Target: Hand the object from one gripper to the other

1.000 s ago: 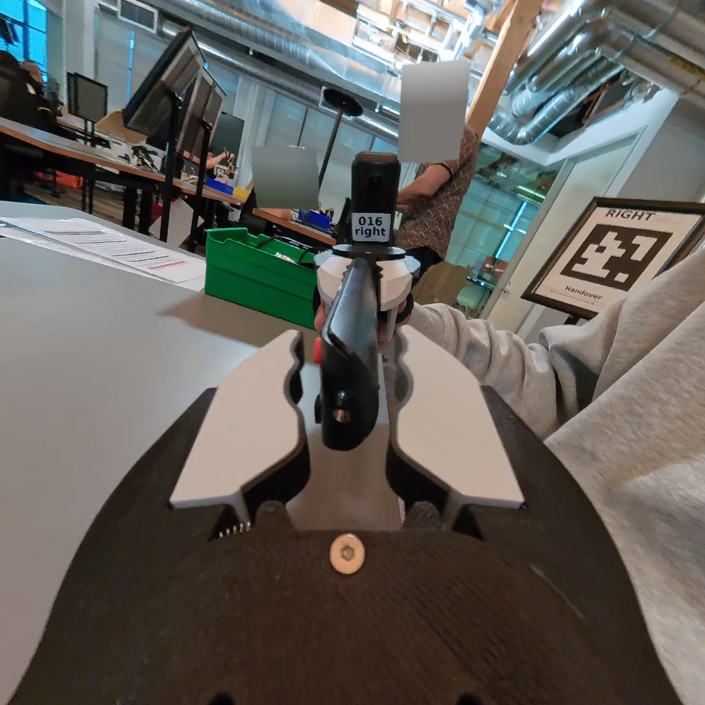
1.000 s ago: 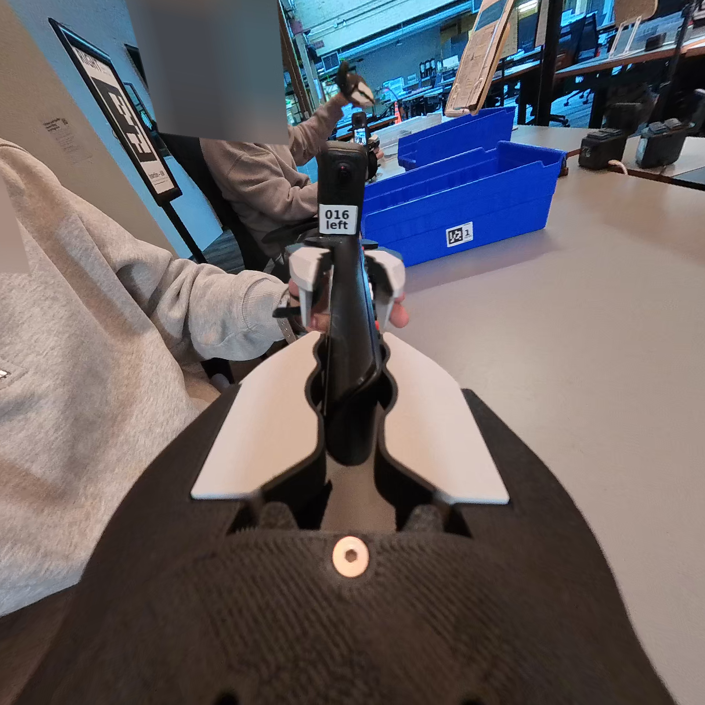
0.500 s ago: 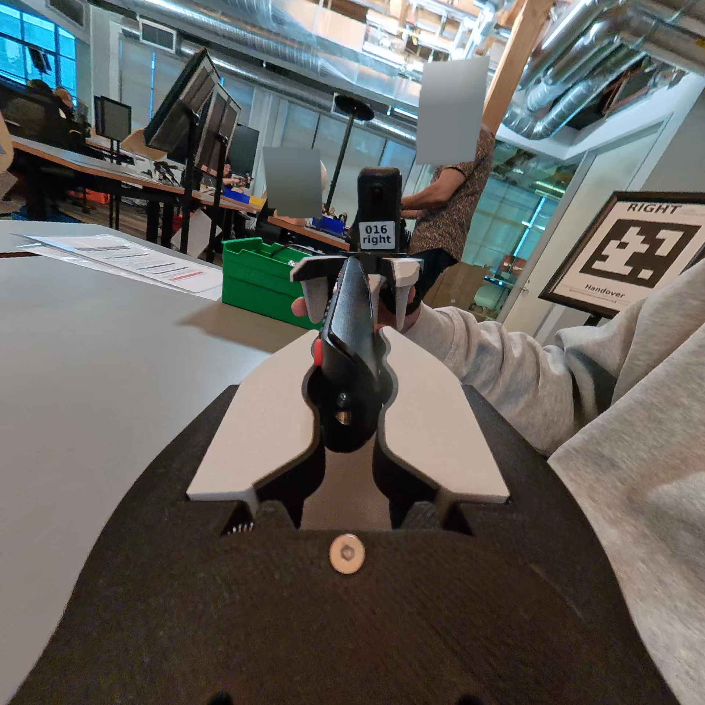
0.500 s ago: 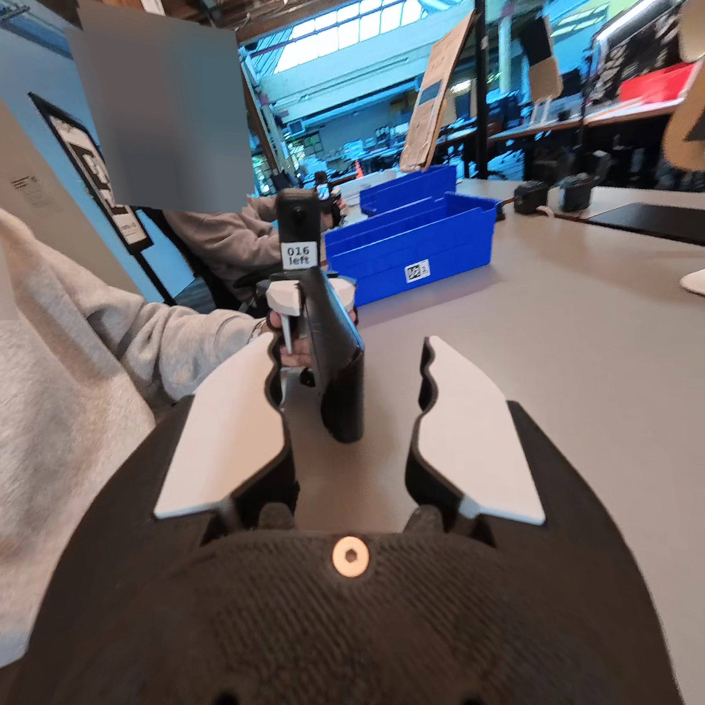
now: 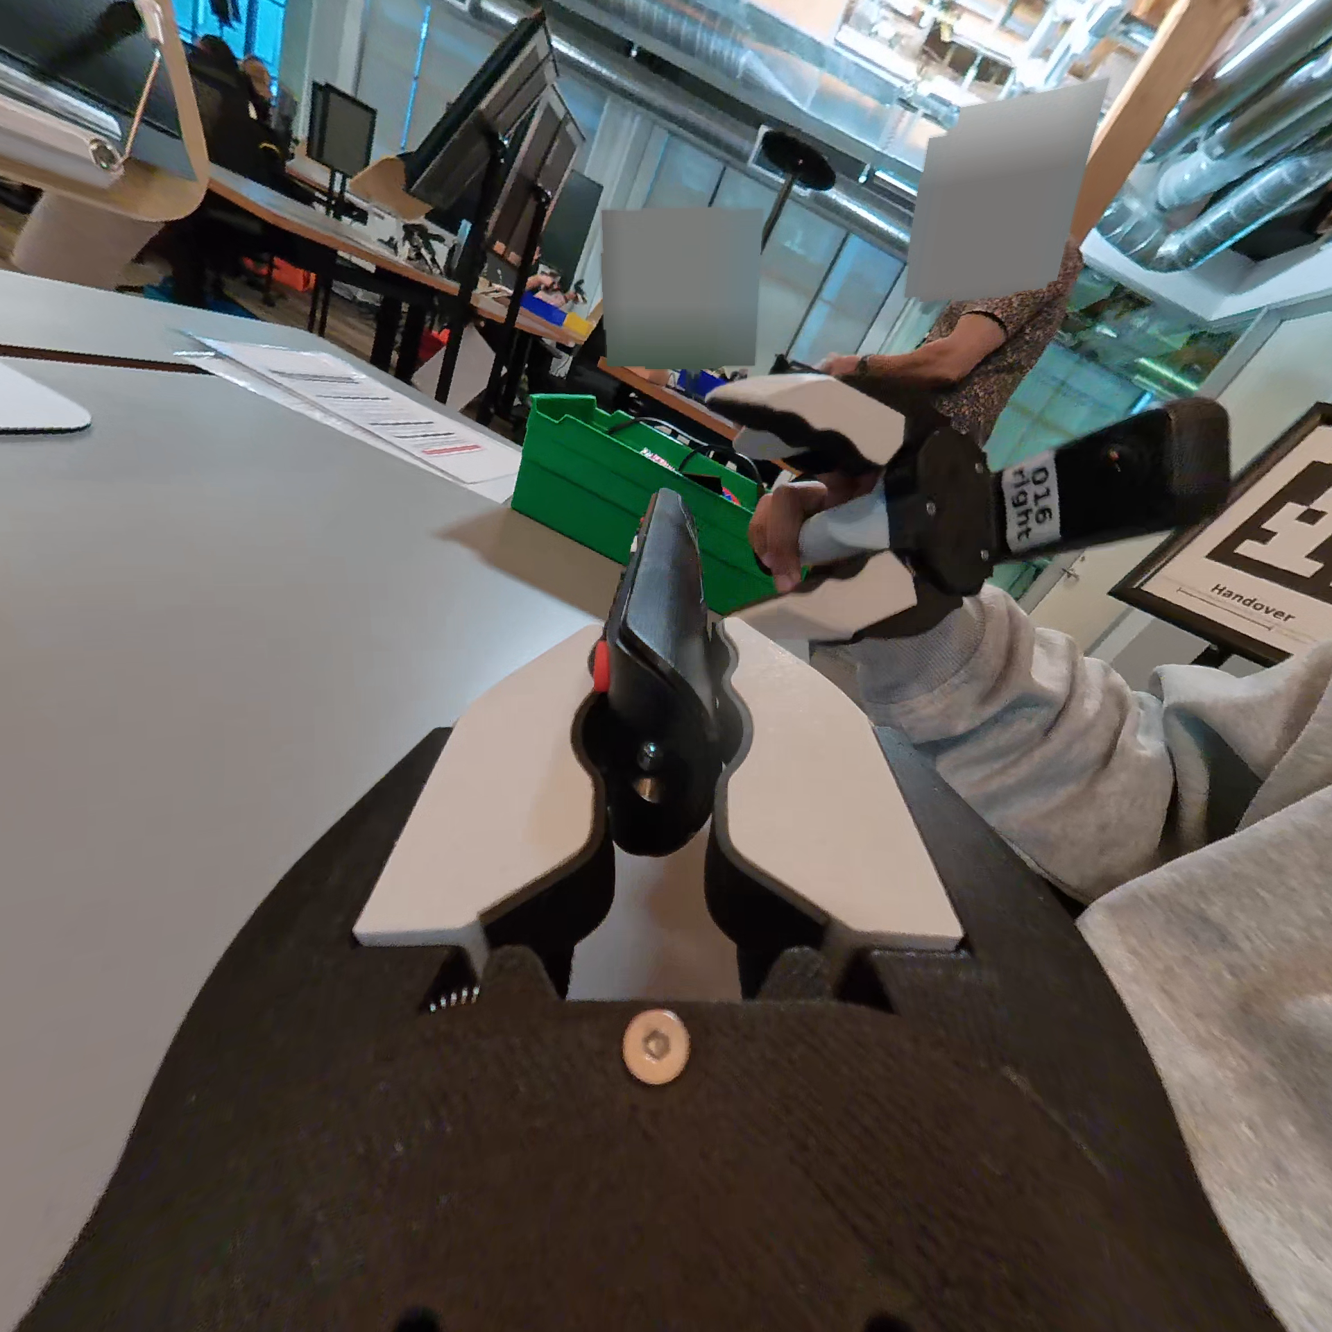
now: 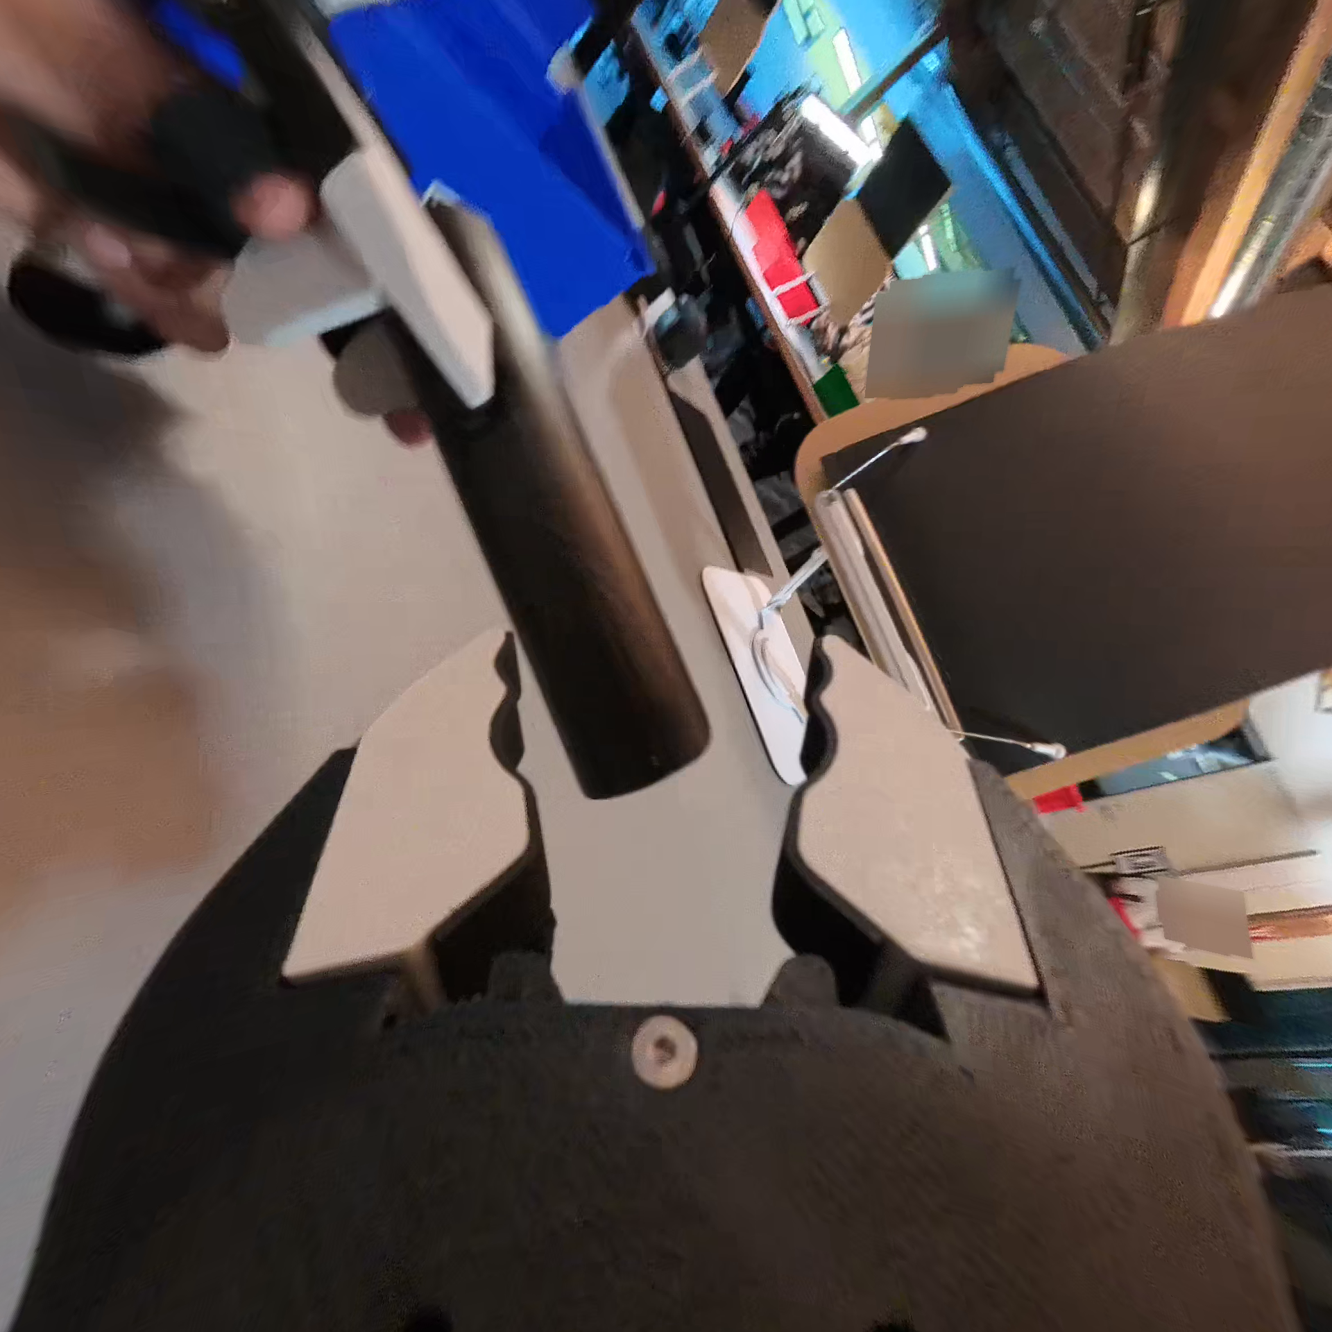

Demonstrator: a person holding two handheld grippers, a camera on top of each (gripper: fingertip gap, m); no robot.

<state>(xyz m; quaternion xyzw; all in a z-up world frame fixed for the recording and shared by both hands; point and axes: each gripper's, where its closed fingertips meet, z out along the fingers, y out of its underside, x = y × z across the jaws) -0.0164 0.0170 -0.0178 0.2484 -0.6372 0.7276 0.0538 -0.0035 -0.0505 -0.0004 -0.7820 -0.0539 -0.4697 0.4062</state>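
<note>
The object is a slim black tool [image 5: 659, 692] with a small red button on its side. My left gripper [image 5: 659, 645] is shut on its near end and holds it above the grey table [image 5: 216, 576], pointing away from me. My right gripper [image 5: 749, 504] shows beyond it to the right, rolled on its side, open and apart from the tool. In the blurred, tilted right wrist view my right gripper [image 6: 663, 649] is open. The tool's free end [image 6: 576, 613] lies between its fingers without touching them. The left gripper's fingers [image 6: 425, 288] clamp the far end.
A green bin [image 5: 598, 490] stands at the table's far edge, with a paper sheet [image 5: 360, 411] to its left. A framed sign [image 5: 1261, 555] stands on the right. A blue bin [image 6: 490, 158], a white pad [image 6: 757, 670] and a dark panel [image 6: 1081, 540] show in the right wrist view. My hands' fingertips stand some 8 cm from each other.
My left gripper closed on the tool, then my right gripper opened and let it go. The right gripper has since rolled sideways and drawn off to the right.
</note>
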